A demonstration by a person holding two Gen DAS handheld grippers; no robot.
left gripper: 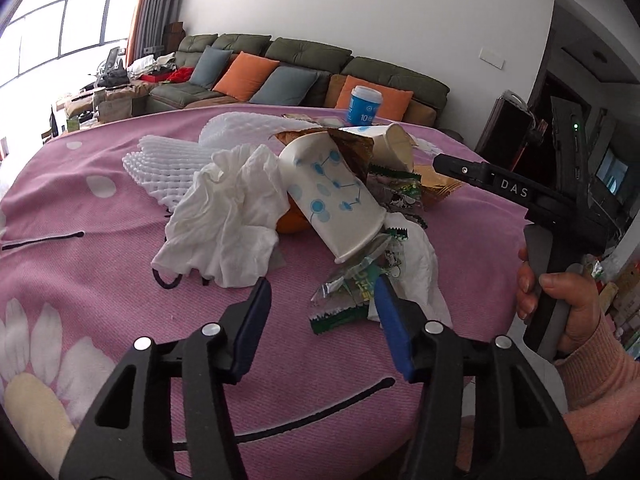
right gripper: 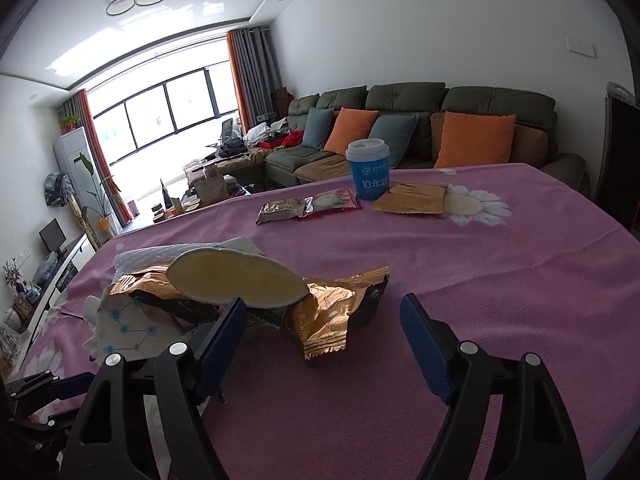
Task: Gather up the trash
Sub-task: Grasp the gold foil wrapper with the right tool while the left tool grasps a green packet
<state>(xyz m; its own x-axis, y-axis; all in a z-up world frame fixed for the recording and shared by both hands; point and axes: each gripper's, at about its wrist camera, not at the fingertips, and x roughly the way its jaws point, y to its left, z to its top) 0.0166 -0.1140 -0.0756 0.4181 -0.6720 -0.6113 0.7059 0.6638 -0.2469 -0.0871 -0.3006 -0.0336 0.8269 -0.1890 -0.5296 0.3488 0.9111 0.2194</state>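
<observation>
Trash lies heaped near the middle of a table covered with a pink cloth printed with white daisies (left gripper: pixel 100 208). In the left wrist view the heap holds a crumpled white paper tissue (left gripper: pixel 224 216), a white paper cup with a blue dot-and-line pattern (left gripper: pixel 332 196) lying on its side with its mouth toward the camera, a second white paper cup (left gripper: pixel 394 146) tipped behind it, white foam fruit netting (left gripper: pixel 160 160) toward the far left of the pile, a brown-gold foil snack wrapper (left gripper: pixel 356 148) wedged between the cups, and green-and-white torn candy wrappers (left gripper: pixel 352 292) spilling toward the near edge. A bit of orange fruit or peel (left gripper: pixel 290 220) shows under the patterned cup; which, I cannot tell. The left gripper (left gripper: pixel 320 312) hangs over the near edge, its blue-padded jaws spread wide and empty, the right-hand pad just beside the green wrappers. The right gripper (right gripper: pixel 320 328) likewise has its jaws spread wide with nothing between them, poised over the cloth beside the heap, the left pad touching or nearly touching the pile and a gold foil wrapper (right gripper: pixel 328 320) lying just ahead between the pads. Toward the far edge, well apart from the heap, stand a blue paper cup with a white lid (right gripper: pixel 368 170), a flat gold packet (right gripper: pixel 412 198) just beside it, and two small snack packets, one red-edged (right gripper: pixel 310 206). A hand in a pink sleeve (left gripper: pixel 560 300) grips the right gripper's black handle.
</observation>
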